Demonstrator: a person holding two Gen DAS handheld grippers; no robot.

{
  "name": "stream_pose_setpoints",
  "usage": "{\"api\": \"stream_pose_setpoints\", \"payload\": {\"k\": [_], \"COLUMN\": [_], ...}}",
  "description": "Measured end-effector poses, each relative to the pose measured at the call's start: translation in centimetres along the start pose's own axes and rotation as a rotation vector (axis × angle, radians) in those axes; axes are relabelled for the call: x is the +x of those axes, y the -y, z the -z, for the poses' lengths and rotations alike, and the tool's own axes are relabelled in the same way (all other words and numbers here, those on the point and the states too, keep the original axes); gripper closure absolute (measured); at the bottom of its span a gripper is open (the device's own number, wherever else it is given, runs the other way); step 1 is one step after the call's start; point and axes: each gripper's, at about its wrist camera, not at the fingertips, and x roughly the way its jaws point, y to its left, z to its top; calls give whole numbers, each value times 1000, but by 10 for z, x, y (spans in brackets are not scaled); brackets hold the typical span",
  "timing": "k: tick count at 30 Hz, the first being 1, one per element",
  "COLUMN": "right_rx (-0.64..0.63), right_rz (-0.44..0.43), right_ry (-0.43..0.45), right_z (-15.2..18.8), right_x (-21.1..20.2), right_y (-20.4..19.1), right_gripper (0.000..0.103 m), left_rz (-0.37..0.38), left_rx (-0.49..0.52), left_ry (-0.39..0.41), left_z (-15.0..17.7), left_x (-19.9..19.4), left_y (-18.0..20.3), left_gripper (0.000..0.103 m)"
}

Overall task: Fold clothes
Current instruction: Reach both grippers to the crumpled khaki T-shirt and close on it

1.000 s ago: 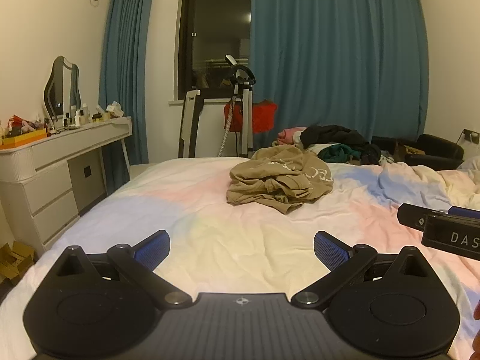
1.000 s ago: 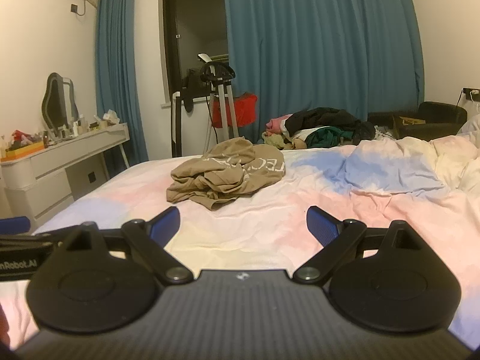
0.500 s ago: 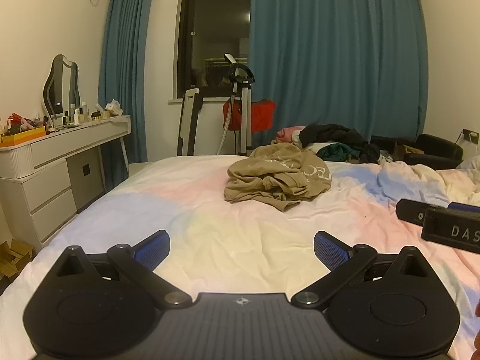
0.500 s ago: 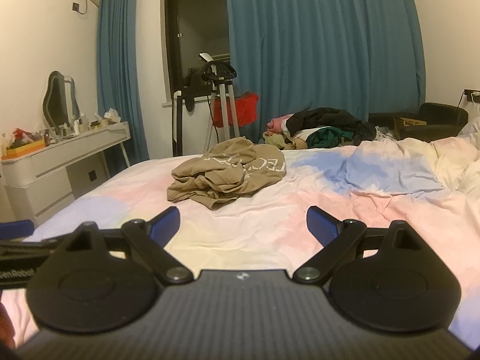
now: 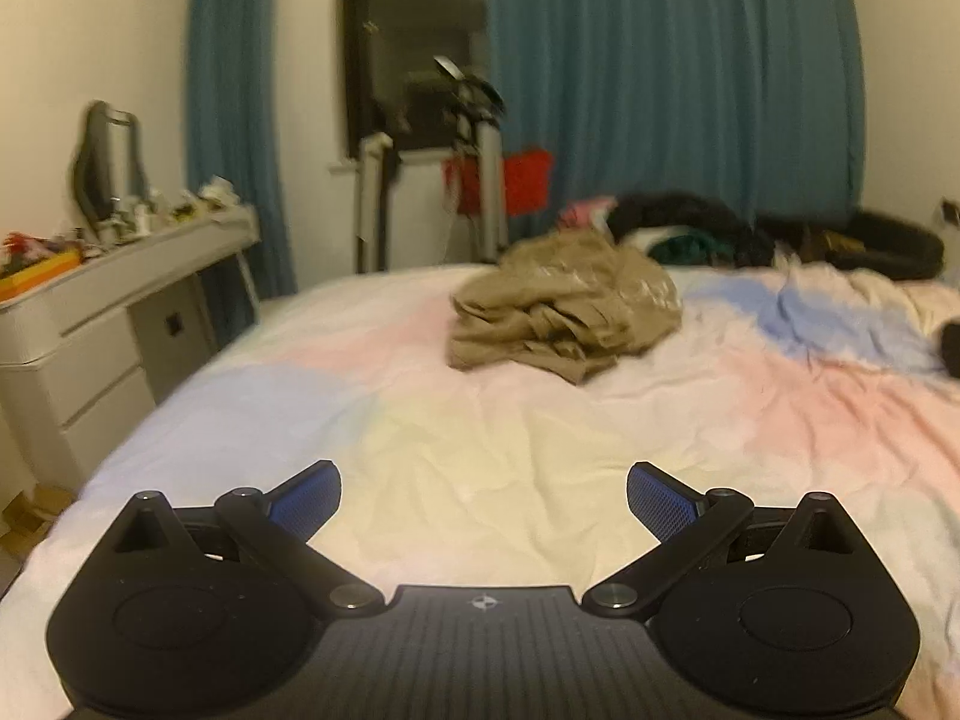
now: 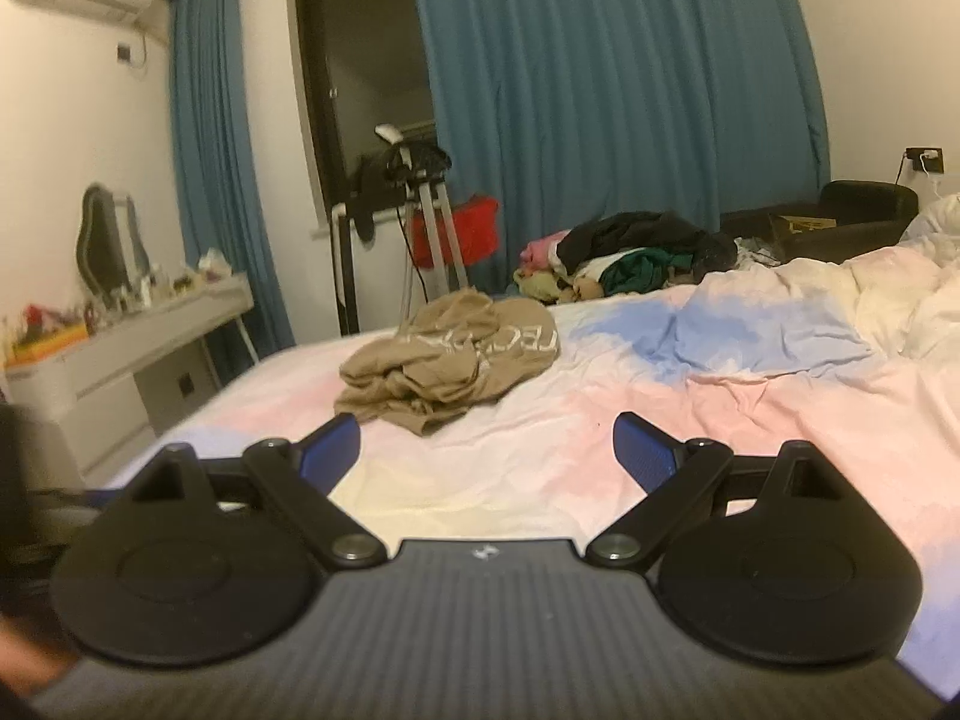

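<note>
A crumpled tan shirt (image 5: 564,312) with pale lettering lies in a heap on the bed (image 5: 480,438), also seen in the right wrist view as the tan shirt (image 6: 450,360). My left gripper (image 5: 483,501) hovers open over the near part of the bed, well short of the shirt, nothing between its blue pads. My right gripper (image 6: 486,450) is open too, empty, with the shirt just beyond its left finger. The bed (image 6: 660,420) has a pastel pink, blue and cream cover.
A pile of dark, green and pink clothes (image 6: 630,252) sits at the far edge of the bed. A white dresser (image 5: 90,330) with a mirror stands left. A tripod (image 6: 426,228) and blue curtains are behind. A dark armchair (image 6: 840,216) is at the right.
Both grippers have moved forward toward the shirt, which looks larger now. The right gripper's body has nearly left the left wrist view. Both stay open.
</note>
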Motion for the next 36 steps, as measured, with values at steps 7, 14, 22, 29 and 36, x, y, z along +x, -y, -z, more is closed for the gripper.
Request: {"api": "stream_pose_setpoints", "payload": {"k": [7, 14, 22, 29, 36], "right_rx": [7, 24, 54, 86, 59], "right_rz": [32, 26, 9, -2, 5], "right_ry": [-29, -96, -106, -91, -22], "right_z": [11, 32, 44, 48, 34], "right_x": [26, 87, 115, 130, 104], "right_y": [6, 12, 17, 21, 18], "right_gripper": [10, 10, 10, 10, 10], "left_rz": [-5, -73, 18, 143, 257], "left_rx": [86, -36, -183, -87, -36], "left_ry": [-24, -47, -41, 118, 234], "left_z": [-28, -63, -97, -115, -95], "left_x": [125, 249, 319, 247, 108], "left_y": [16, 3, -30, -33, -34], "left_gripper": [4, 7, 78, 96, 97]}}
